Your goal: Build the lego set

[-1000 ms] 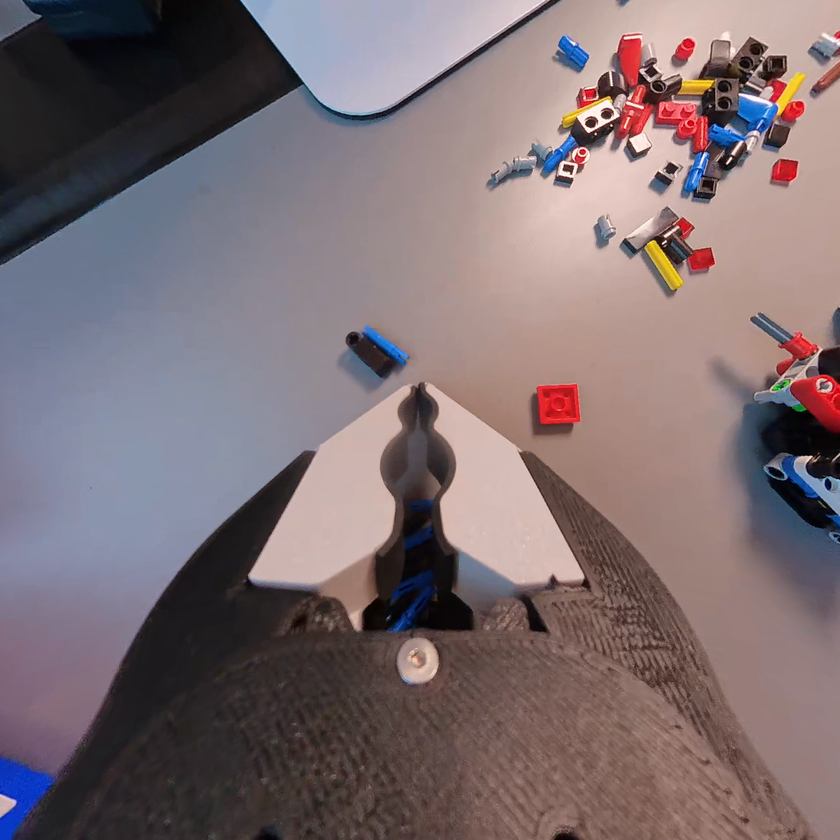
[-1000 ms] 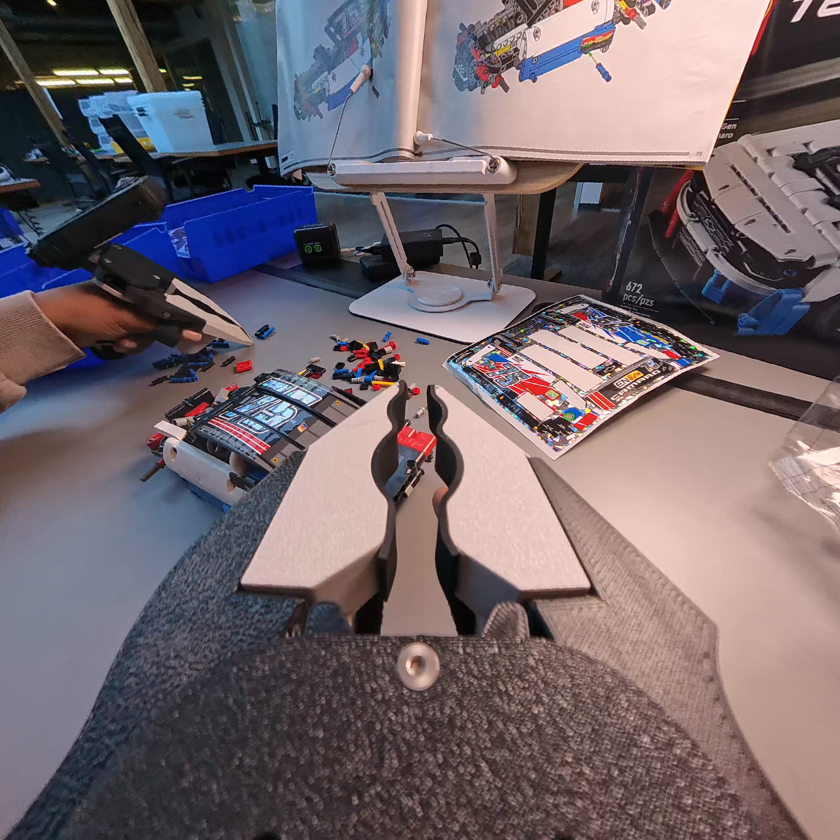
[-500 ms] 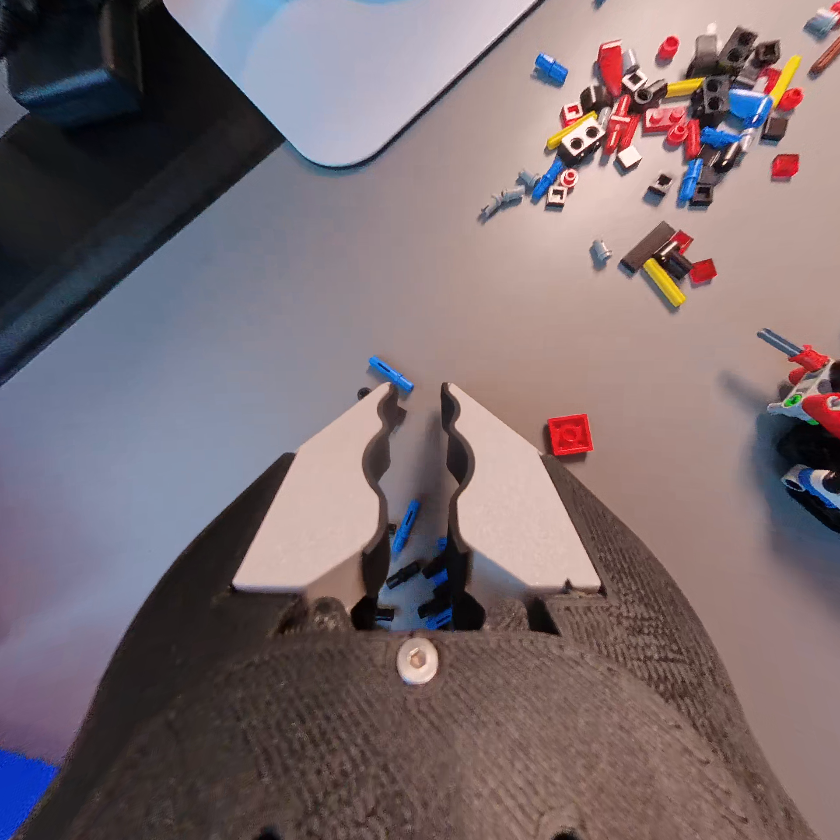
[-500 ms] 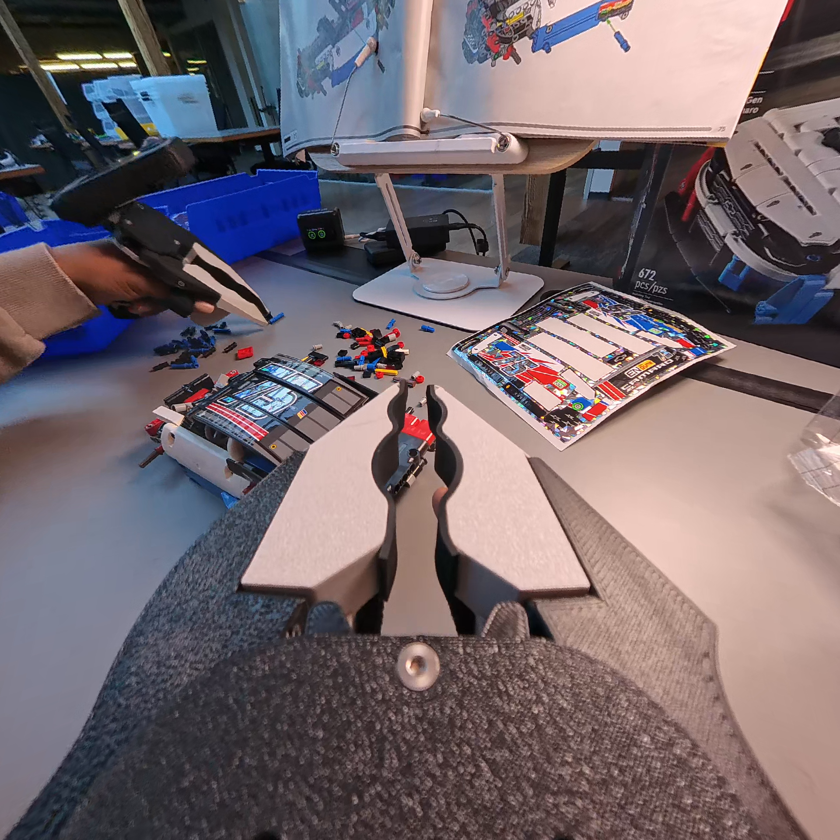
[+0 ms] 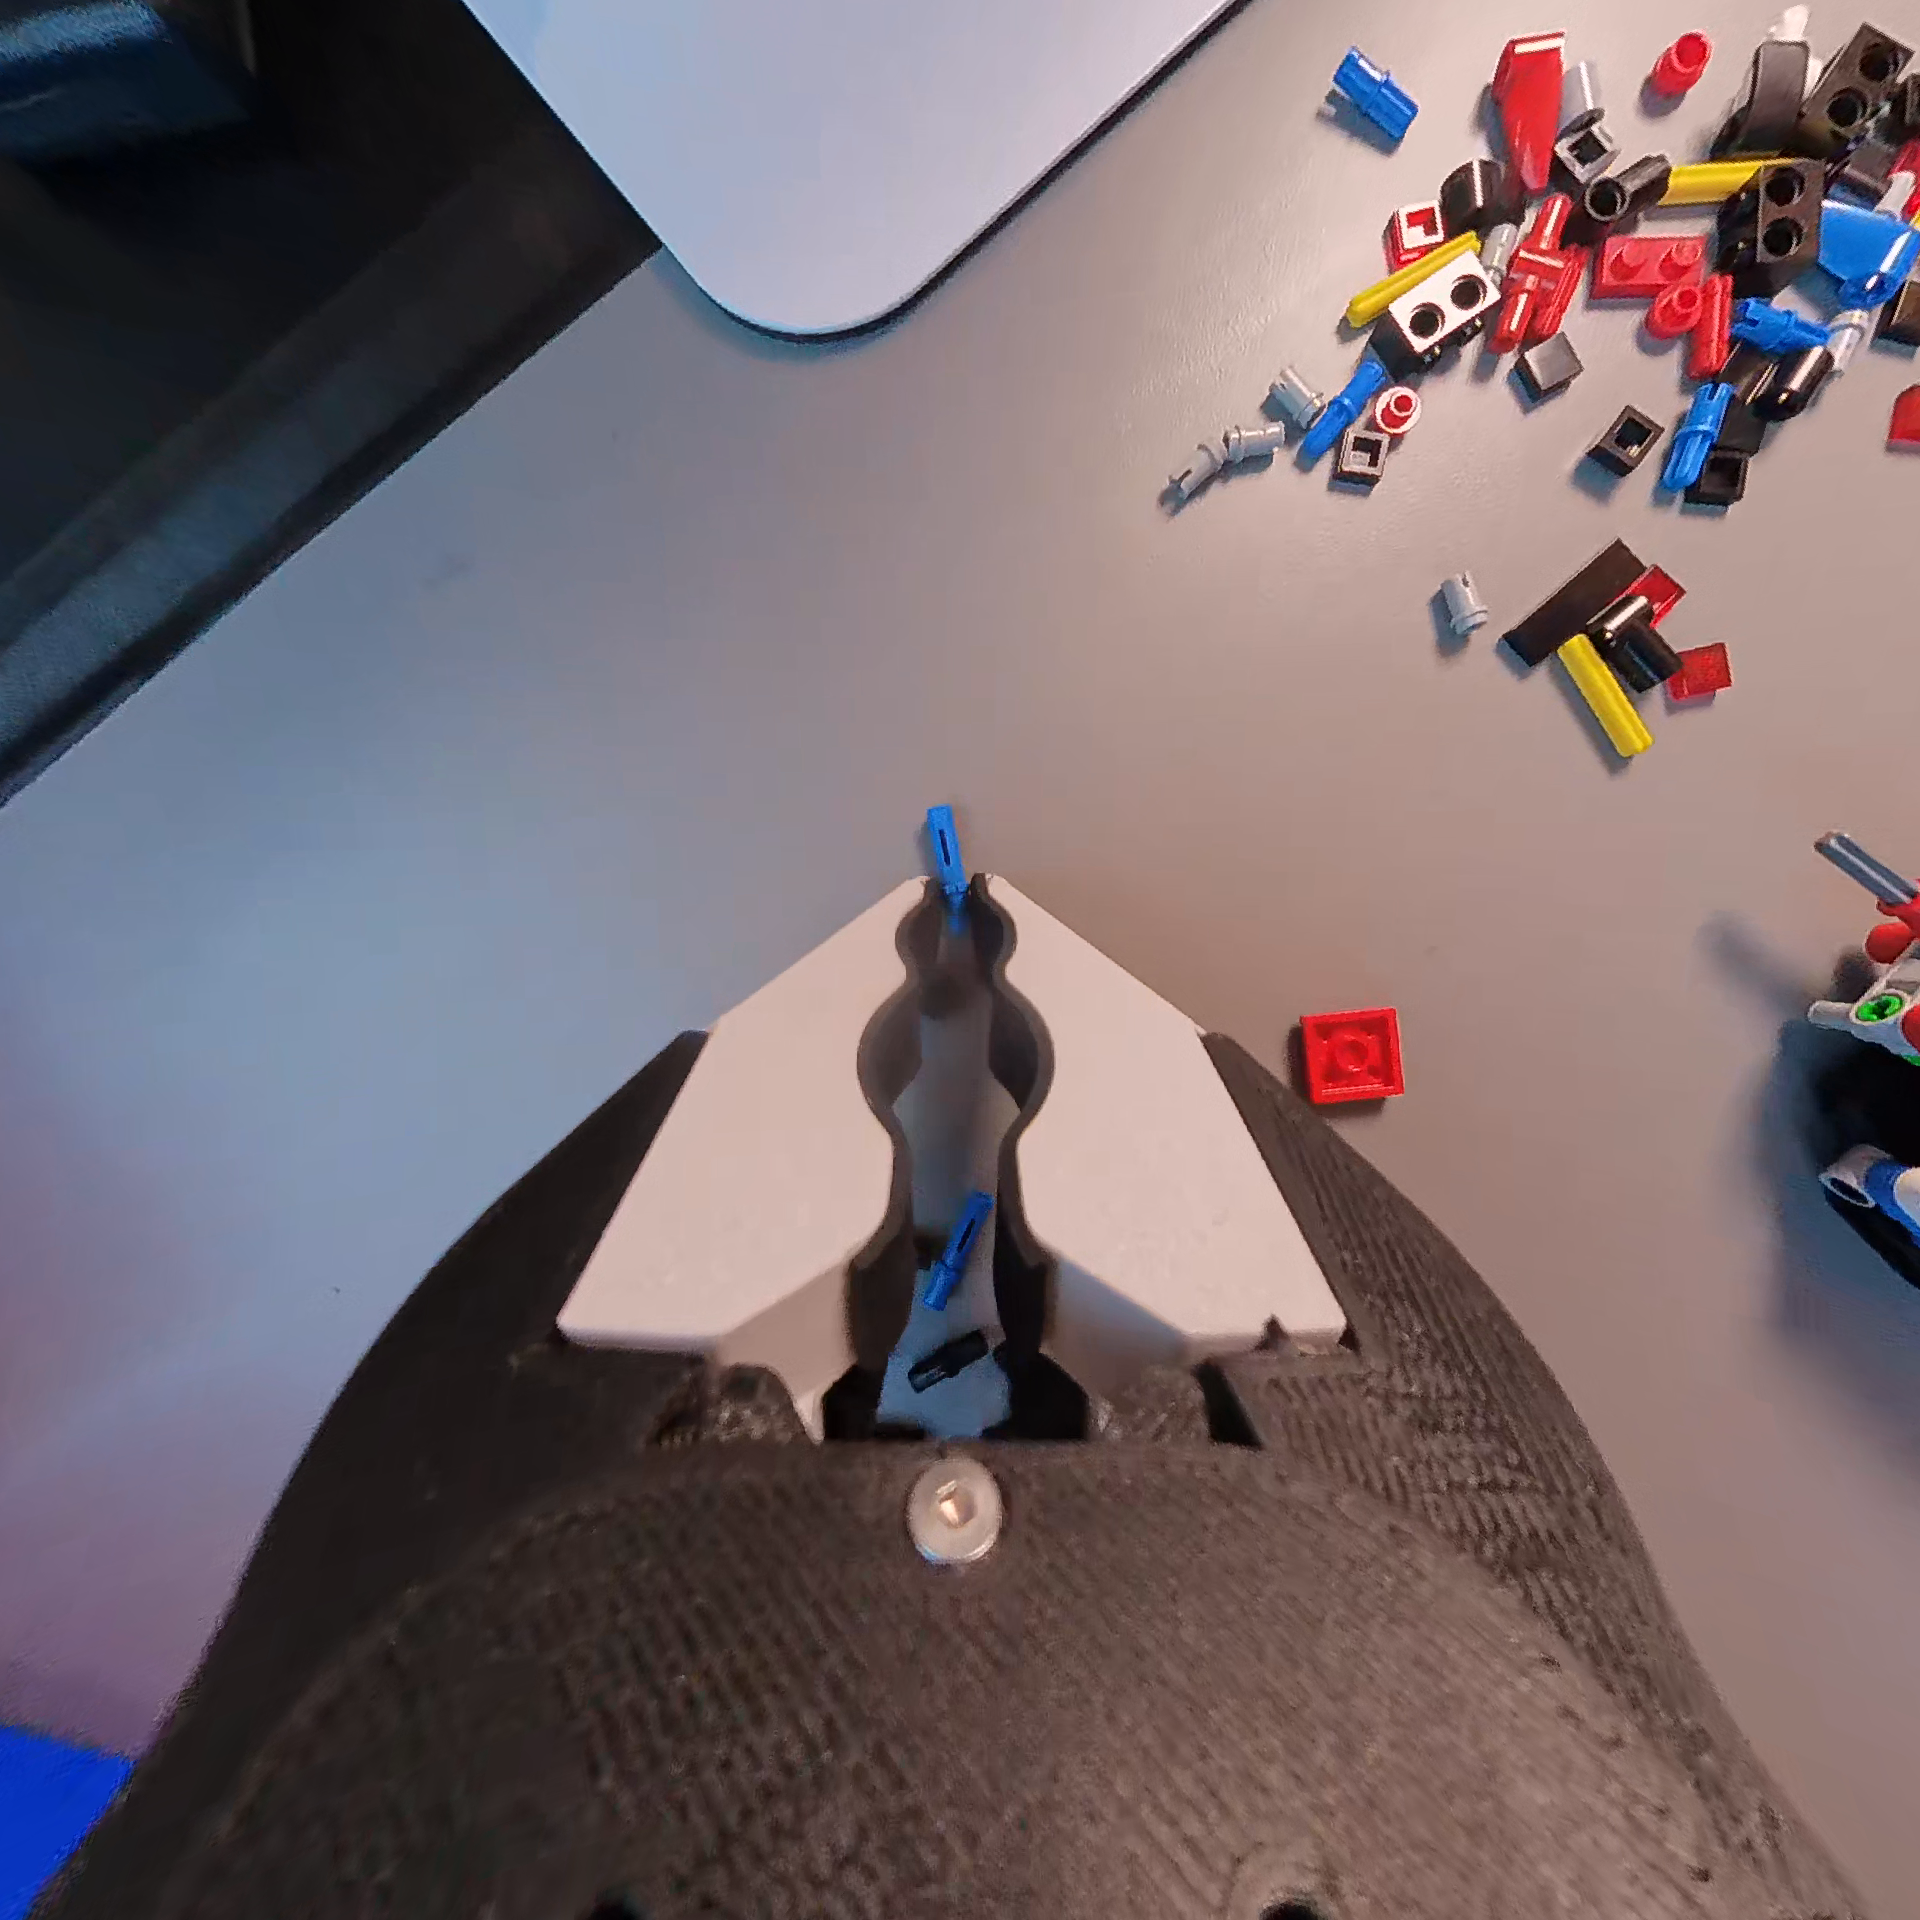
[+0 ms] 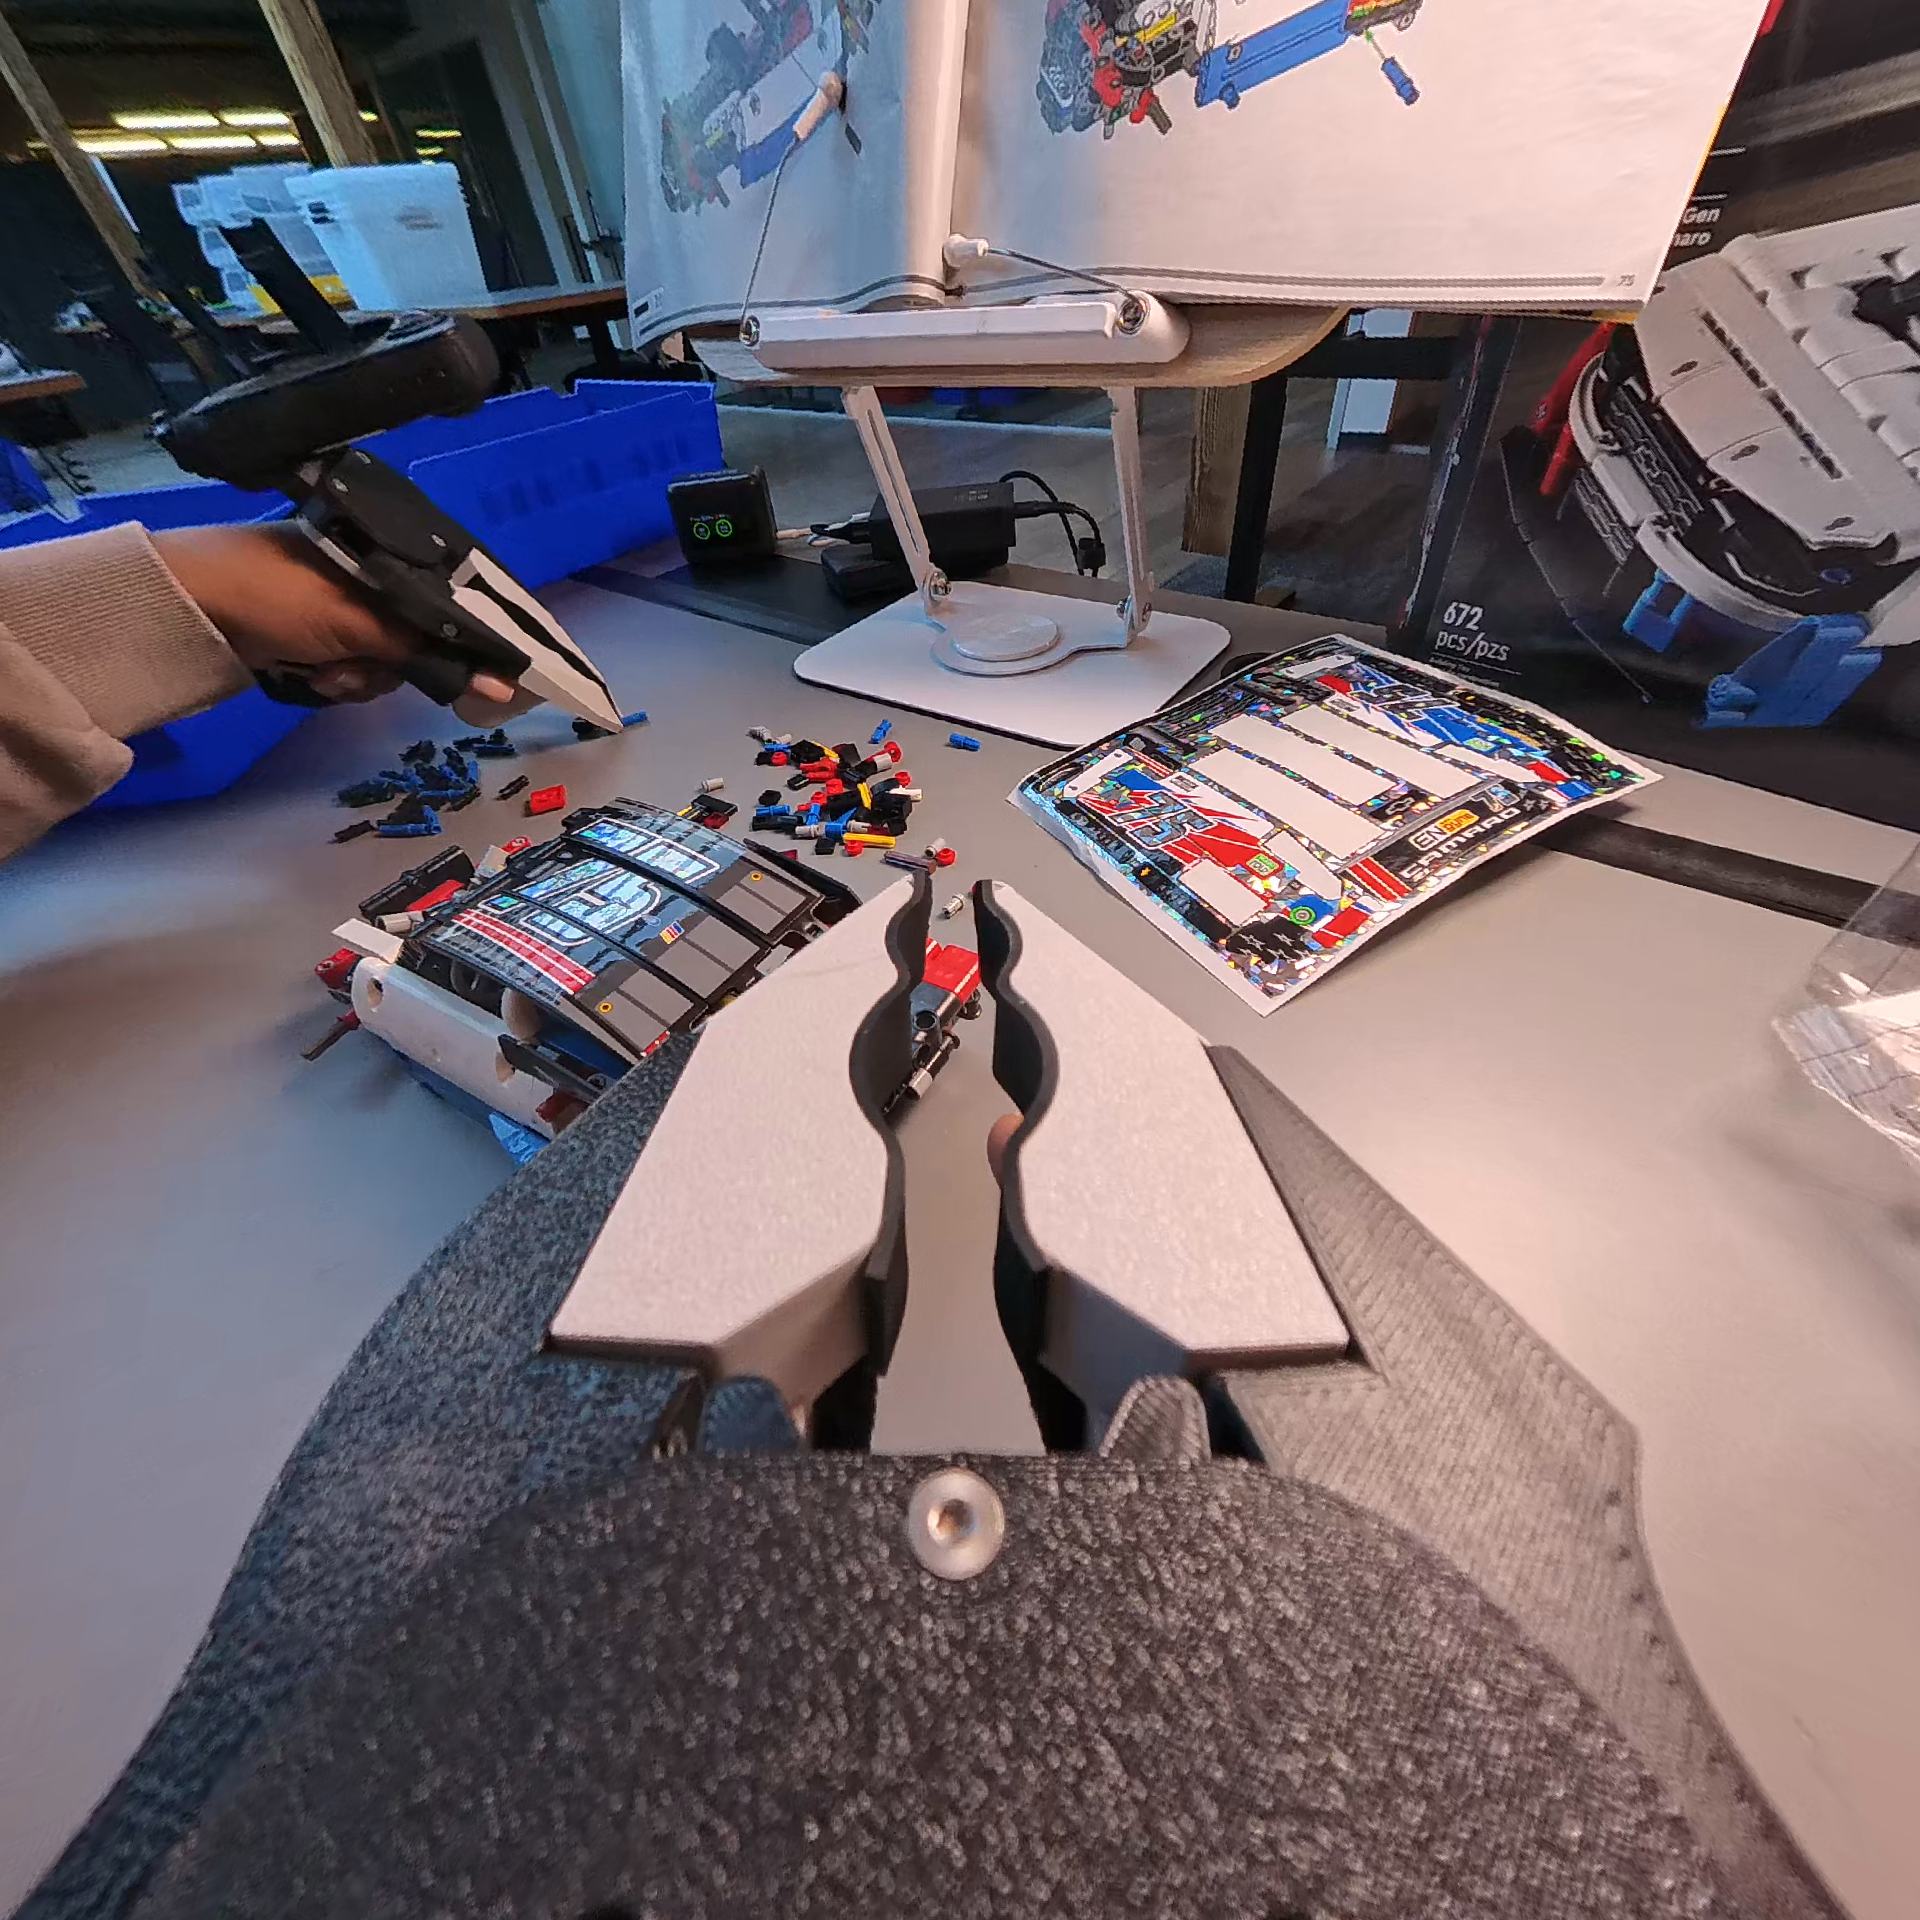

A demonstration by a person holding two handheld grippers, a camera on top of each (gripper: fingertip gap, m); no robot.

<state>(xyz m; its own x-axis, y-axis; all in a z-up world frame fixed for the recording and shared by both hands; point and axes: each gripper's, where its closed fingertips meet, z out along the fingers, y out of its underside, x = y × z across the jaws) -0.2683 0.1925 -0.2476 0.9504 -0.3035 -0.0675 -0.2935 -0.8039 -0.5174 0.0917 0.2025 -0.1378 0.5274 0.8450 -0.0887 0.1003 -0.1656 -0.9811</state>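
A small blue pin (image 5: 943, 844) sticks out past the tips of the left gripper (image 5: 958, 888), whose fingers (image 5: 790, 1132) are pressed together and pinch its near end just above the grey table (image 5: 520, 831). Just right of those fingers lies a red square plate (image 5: 1351, 1055); farther ahead to the right sits a heap of loose pieces (image 5: 1621, 249). The right gripper (image 6: 948, 896) hovers with its fingers (image 6: 758, 1143) slightly spread and nothing between them. Just left of them stands the partly built car (image 6: 582, 925); to their right lies a sticker sheet (image 6: 1320, 800).
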